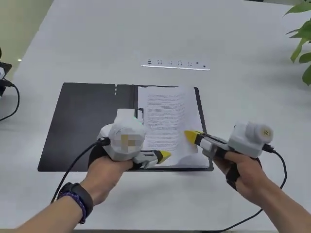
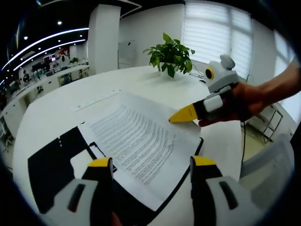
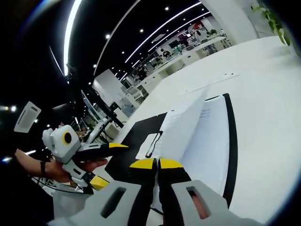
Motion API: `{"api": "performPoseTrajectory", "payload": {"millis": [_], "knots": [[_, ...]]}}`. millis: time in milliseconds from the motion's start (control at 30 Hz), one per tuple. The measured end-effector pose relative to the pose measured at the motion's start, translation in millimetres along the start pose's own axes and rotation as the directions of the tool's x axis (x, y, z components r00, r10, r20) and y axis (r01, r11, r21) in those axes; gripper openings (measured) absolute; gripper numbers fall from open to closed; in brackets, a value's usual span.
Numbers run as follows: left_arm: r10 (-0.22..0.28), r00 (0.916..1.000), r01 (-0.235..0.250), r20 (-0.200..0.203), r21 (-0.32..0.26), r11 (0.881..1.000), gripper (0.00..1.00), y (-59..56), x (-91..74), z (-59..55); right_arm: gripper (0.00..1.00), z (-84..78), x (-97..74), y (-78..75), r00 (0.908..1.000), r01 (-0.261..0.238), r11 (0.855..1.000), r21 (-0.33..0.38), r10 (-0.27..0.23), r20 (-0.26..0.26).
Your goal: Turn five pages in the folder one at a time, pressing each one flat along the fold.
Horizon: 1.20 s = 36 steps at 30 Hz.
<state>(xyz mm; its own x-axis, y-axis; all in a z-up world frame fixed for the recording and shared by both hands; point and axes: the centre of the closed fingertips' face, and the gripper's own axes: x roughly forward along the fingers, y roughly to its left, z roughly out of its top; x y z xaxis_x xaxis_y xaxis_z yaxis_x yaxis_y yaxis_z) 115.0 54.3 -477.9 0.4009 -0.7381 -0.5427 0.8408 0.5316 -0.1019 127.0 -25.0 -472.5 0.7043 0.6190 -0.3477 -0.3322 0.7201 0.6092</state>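
While the black folder [image 1: 82,126] lies open and flat near the front edge of the white counter [image 1: 146,34], its left cover is bare and a stack of printed white paper pages [image 1: 165,111] sits on its right half. The right gripper [image 1: 193,136] has its yellow-tipped jaws pressed together on the lower right corner of the top sheet [image 3: 183,122], which is raised off the stack at that end. The left gripper [image 2: 151,162] hovers just above the bottom edge of the folder, near the spine, jaws spread wide with nothing between them. Beyond the folder a slim white socket strip [image 1: 175,64] is set into the counter, and a green leafy plant [image 1: 302,43] stands at the far right.
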Motion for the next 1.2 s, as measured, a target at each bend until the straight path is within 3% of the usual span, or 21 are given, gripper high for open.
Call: {"api": "performPoseTrajectory", "payload": {"millis": [167,633,1000,1200], "knots": [[0.037,0.9991,-0.037,0.021,-0.031,0.999,0.67,13.5,-18.7,-0.5,0.00,2.6,11.0,17.9,0.9994,-0.029,1.000,0.000,0.029,0.017],[0.138,0.9885,-0.132,0.061,-0.098,0.986,0.66,48.2,-69.6,-9.4,0.00,-3.5,44.0,64.7,0.9959,-0.091,0.995,-0.034,0.090,-0.011],[0.198,0.9787,-0.188,0.053,-0.153,0.970,0.67,66.9,-108.4,-35.9,0.00,-12.7,70.7,95.8,0.9911,-0.133,0.991,-0.004,0.133,-0.001],[0.221,0.9739,-0.211,0.050,-0.154,0.965,0.68,73.5,-125.6,-43.6,0.00,-15.2,87.1,115.4,0.9855,-0.169,0.986,-0.003,0.169,-0.010]]}}
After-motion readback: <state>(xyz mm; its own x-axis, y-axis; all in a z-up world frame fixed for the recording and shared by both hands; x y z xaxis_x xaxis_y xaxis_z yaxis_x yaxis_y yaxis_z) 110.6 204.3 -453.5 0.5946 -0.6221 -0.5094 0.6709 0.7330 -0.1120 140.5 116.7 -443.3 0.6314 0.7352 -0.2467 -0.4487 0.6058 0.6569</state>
